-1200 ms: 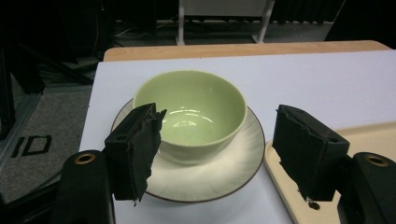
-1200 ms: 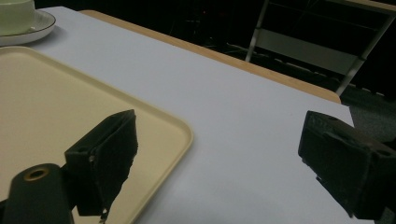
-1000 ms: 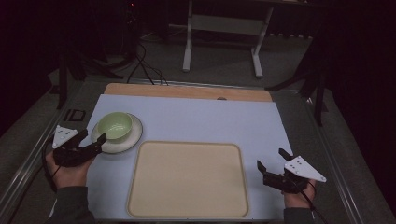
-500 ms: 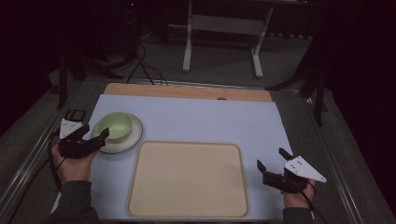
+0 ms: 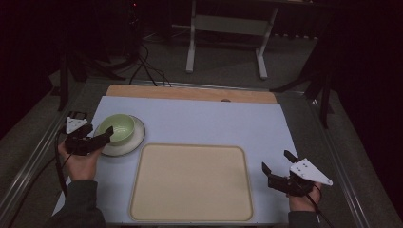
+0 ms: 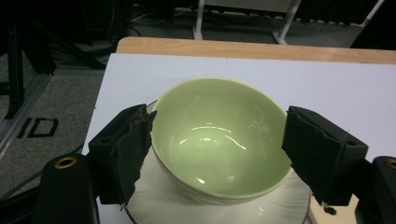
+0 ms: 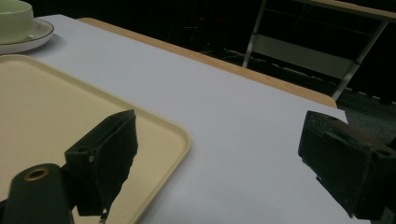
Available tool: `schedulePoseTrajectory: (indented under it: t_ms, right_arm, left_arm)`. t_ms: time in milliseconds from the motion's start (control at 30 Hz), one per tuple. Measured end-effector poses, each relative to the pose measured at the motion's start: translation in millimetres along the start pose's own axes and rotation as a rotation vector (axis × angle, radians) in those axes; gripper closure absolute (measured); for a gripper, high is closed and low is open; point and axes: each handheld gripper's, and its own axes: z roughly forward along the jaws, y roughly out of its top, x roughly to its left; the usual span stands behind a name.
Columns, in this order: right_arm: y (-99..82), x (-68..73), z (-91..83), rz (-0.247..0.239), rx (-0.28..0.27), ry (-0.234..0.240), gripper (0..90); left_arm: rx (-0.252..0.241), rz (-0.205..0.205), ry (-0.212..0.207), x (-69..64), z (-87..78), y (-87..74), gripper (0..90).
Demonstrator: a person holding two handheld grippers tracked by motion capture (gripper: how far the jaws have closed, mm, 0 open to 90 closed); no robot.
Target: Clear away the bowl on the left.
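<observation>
Your left gripper straddles the bowl on its plate, jaws apart, not clamped. Your right gripper, jaws apart, sits beside the tray's right edge.

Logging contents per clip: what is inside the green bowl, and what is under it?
The green bowl is empty inside, showing bare glaze. It stands on a white plate; the plate's middle is covered by the bowl.

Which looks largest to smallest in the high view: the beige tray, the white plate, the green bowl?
1. Beige tray, by far the largest.
2. White plate, wider than the bowl on it.
3. Green bowl, smallest.
All lie at similar distance from the camera, so the order is reliable.
</observation>
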Motion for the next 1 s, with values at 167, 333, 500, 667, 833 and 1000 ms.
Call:
schedulePoseTrajectory:
  t_ms: [167, 333, 500, 667, 833, 1000]
  right_arm:
    - [0.2, 0.0, 0.8, 0.0, 0.0, 0.002, 11.5]
    - [0.4, 0.4, 1.6, 0.001, 0.002, 0.004, 11.5]
    - [0.6, 0.5, 2.4, -0.005, 0.001, 0.006, 11.5]
    - [0.6, 0.3, 2.5, -0.001, -0.001, 0.006, 11.5]
    - [0.8, 0.6, 2.7, -0.007, -0.001, 0.008, 11.5]
    - [0.8, 0.5, 2.4, -0.003, -0.002, 0.008, 11.5]
  left_arm:
    - [0.018, -0.007, 0.011, 3.6, 7.6, 0.6, 24.0]
    - [0.032, -0.01, 0.018, 5.4, 13.3, 1.0, 24.3]
    - [0.06, -0.014, 0.035, 7.0, 21.8, -0.8, 24.4]
    - [0.104, -0.031, 0.056, 13.1, 31.8, -3.1, 26.5]
    - [0.168, -0.127, 0.072, 20.6, 37.6, -4.3, 34.2]
    - [0.206, -0.159, 0.073, 23.2, 41.6, -5.6, 38.4]
